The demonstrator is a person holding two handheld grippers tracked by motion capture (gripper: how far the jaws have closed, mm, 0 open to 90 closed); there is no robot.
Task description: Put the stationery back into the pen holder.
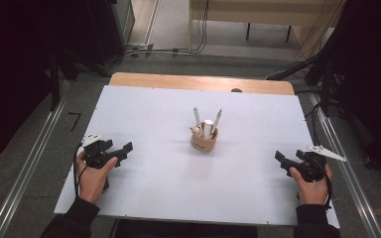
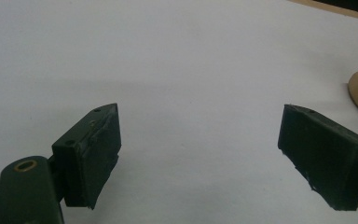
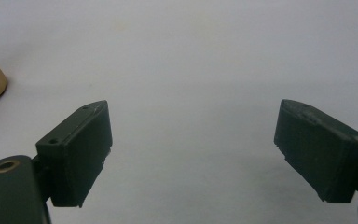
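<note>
No text, label, brand, number or sign can be read anywhere here, tbh. Nothing legible is printed on the white table top (image 1: 154, 188), and no marking can be made out on the wooden holder (image 1: 204, 141) or on the pens (image 1: 197, 118) stood in it, which are too small.

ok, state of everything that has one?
left gripper: open, nothing between the fingers, apart from the cup
right gripper: open, nothing between the fingers, apart from the cup
wooden pen cup: upright at mid-table, untouched
pens: standing in the cup, leaning outward
</note>
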